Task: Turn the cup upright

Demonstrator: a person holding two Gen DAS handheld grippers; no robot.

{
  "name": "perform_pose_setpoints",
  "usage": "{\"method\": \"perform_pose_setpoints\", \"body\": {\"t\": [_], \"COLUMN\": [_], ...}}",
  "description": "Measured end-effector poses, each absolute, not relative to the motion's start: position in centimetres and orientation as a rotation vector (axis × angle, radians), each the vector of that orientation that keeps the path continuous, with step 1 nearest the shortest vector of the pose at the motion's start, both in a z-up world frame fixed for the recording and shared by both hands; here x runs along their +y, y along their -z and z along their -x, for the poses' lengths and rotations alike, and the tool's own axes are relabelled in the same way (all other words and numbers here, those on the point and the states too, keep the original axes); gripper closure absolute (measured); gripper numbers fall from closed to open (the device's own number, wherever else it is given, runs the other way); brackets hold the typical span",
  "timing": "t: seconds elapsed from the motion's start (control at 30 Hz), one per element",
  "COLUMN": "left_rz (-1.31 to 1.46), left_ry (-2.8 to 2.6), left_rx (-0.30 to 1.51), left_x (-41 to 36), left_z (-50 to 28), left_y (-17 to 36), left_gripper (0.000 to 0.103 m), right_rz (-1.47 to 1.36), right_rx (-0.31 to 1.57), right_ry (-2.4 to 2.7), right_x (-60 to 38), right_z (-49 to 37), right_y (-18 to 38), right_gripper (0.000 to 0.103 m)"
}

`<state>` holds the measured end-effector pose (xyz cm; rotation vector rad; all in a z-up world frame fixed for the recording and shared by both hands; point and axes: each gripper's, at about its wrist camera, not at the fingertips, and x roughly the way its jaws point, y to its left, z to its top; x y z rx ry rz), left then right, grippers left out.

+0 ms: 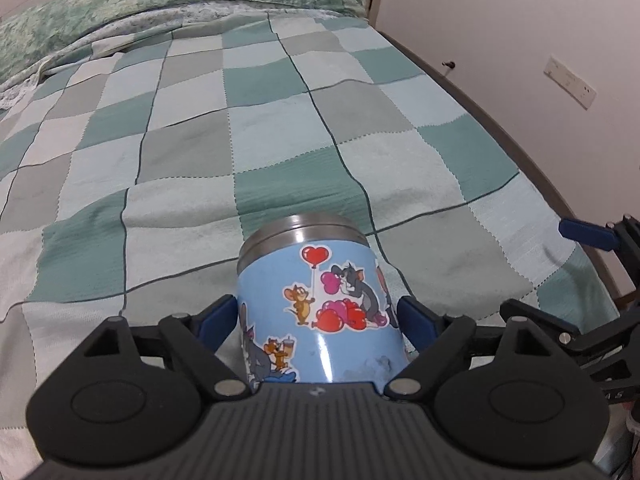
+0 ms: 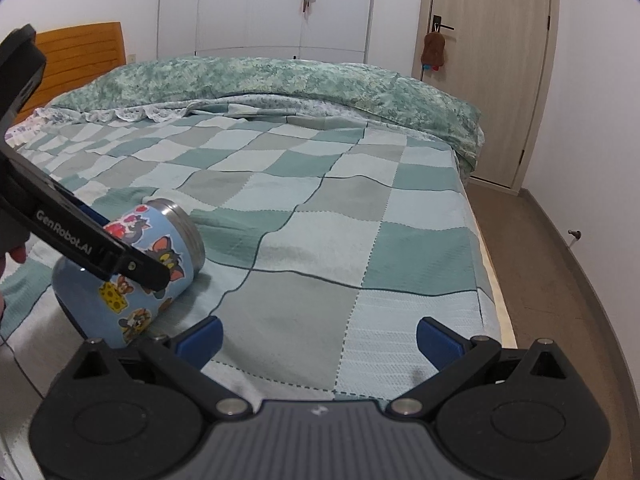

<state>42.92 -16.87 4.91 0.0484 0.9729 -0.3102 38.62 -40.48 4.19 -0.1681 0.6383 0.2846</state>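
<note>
From the left wrist view, the left claw [image 1: 318, 316] had its blue-padded fingers [image 1: 218, 320] closed against the sides of the light blue cylindrical metal cup with cartoon cat-and-mouse stickers [image 1: 320, 312]. The cup lay tilted on its side, its bare steel band and end pointing away from the camera, its other end hidden behind the claw's black body. Under it spread the checked green, grey and pale blue blanket [image 1: 280, 140] of the bed, with a mottled green quilt [image 1: 180, 0] bunched along the far edge. At the right margin part of the right claw [image 1: 588, 236] showed, one blue pad and black linkage, well clear of the cup.

From the right wrist view, the right claw [image 2: 320, 340] stood wide open, its two blue fingers [image 2: 438, 340] spread apart with only blanket [image 2: 400, 240] between them. The cup [image 2: 128, 276] lay low on the left, leaning on its side on the bed, steel end turned up and to the right. The left claw [image 2: 156, 276] reached across it from the upper left, its black arm marked "GenRobot.AI" lying over the cup's side. Beyond the quilt [image 2: 280, 80] stood a white wardrobe [image 2: 260, 4], a pale wooden door [image 2: 492, 72] and an orange wooden headboard [image 2: 80, 48].
</note>
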Motion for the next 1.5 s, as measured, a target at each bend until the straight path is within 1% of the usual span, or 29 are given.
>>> {"method": "perform_pose_setpoints", "body": {"t": [0.17,0.4,0.63,0.8,1.03,1.27,1.4,1.5], "left_rz": [-0.008,0.02,0.04,0.035,0.022,0.068,0.073,0.114], "left_ry": [0.311,0.27,0.305,0.34,0.412,0.469,0.459,0.449], "left_rx": [0.938,0.899,0.891,0.875,0.897,0.998,1.033,1.023], "left_x": [-16.6,-17.2,-17.8,-18.2,-18.3,-17.3,-17.2,-17.1], "left_z": [-41.6,-37.8,-32.2,-27.6,-21.2,-17.2,-17.2,-18.3], "left_y": [-5.5,-7.3,-9.1,-10.5,-11.8,-10.8,-9.1,-8.5], "left_gripper": [0.016,0.017,0.021,0.021,0.022,0.022,0.022,0.022], "right_rz": [0.174,0.173,0.166,0.162,0.154,0.15,0.14,0.131], "right_rx": [0.63,0.616,0.58,0.556,0.554,0.588,0.618,0.644], "right_ry": [-0.284,-0.294,-0.3,-0.299,-0.296,-0.313,-0.32,-0.314], "right_x": [-40.7,-41.4,-41.8,-42.0,-42.3,-42.2,-42.2,-42.2], "right_z": [-37.3,-33.2,-27.5,-22.7,-17.0,-12.5,-11.5,-11.7], "right_y": [-5.2,-7.3,-9.9,-11.4,-12.1,-11.4,-10.4,-9.4], "right_gripper": [0.0,0.0,0.0,0.0,0.0,0.0,0.0,0.0]}}
